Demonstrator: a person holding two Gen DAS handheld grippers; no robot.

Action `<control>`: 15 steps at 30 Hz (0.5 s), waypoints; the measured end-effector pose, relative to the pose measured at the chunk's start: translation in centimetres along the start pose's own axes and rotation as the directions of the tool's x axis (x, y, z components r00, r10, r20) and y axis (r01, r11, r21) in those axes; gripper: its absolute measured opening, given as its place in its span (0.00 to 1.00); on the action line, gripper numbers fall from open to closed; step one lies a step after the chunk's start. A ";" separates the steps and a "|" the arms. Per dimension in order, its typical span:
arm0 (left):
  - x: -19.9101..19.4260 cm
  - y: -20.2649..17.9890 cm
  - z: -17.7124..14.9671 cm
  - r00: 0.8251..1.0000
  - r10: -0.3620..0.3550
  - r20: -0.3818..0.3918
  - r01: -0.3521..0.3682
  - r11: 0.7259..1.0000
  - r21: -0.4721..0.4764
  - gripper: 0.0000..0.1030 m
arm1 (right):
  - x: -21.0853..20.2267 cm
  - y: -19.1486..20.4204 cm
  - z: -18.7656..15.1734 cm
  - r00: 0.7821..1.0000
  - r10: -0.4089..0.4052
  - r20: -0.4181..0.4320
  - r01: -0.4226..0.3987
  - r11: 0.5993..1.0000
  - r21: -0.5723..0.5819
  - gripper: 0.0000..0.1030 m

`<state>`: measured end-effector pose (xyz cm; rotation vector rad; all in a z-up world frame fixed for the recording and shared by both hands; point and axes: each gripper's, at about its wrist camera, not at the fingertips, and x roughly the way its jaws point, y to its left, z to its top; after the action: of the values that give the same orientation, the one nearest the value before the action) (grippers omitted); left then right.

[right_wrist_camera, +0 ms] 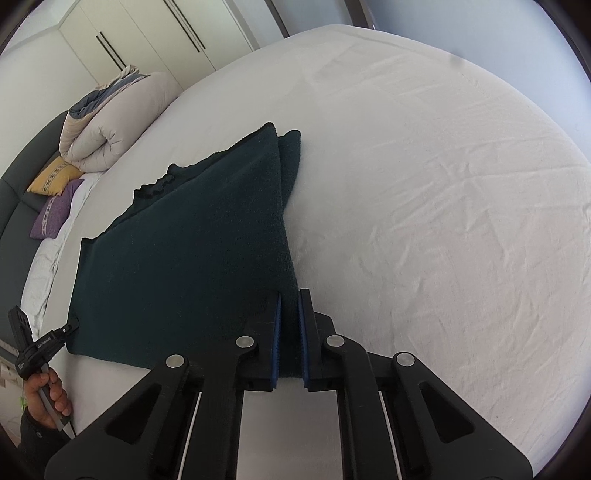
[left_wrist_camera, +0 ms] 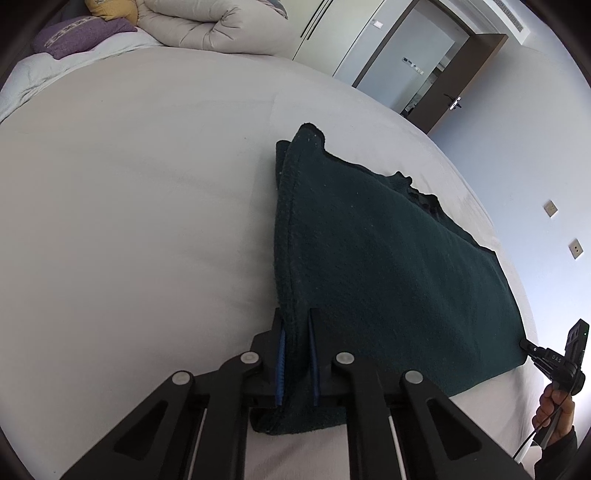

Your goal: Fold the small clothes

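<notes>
Left gripper (left_wrist_camera: pixel 295 325) and right gripper (right_wrist_camera: pixel 290 306) clamping dark green garment (left_wrist_camera: pixel 388 266), corners hidden between pads

black hand-held gripper (left_wrist_camera: pixel 295 325), blue pads (left_wrist_camera: pixel 281 365), silver screws

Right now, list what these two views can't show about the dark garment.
- Left wrist view: the garment corner inside the left tool is covered by its blue pads.
- Right wrist view: the right tool covers its corner.
- Both: garment type unclear; underside hidden against the bed sheet.

Garment (left_wrist_camera: pixel 388 266) flat on bed (left_wrist_camera: pixel 129 221), near corners between left tongs (left_wrist_camera: pixel 295 325) and right tongs (right_wrist_camera: pixel 290 306), duvet (left_wrist_camera: pixel 207 26) behind.
</notes>
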<state>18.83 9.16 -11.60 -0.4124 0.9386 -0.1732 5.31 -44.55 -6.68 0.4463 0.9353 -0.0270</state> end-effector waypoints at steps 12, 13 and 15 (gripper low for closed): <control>-1.2 0.3 -0.6 1.000 -0.022 0.010 0.022 0.999 -0.030 0.09 | -1.7 -1.7 -2.3 0.999 0.035 0.038 -0.038 0.995 0.097 0.04; -0.9 0.3 -0.6 1.000 -0.017 0.003 0.017 1.000 -0.024 0.10 | -1.4 -2.0 -2.5 0.999 0.027 0.028 -0.030 0.995 0.096 0.04; -0.3 0.6 -0.5 1.000 -0.019 -0.017 0.019 0.999 -0.031 0.10 | -0.6 -2.7 -2.8 1.000 0.021 0.014 -0.022 0.994 0.108 0.04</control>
<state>18.24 9.67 -11.84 -0.4491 0.9560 -0.1803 2.22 -46.03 -8.55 0.5558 0.9196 -0.0608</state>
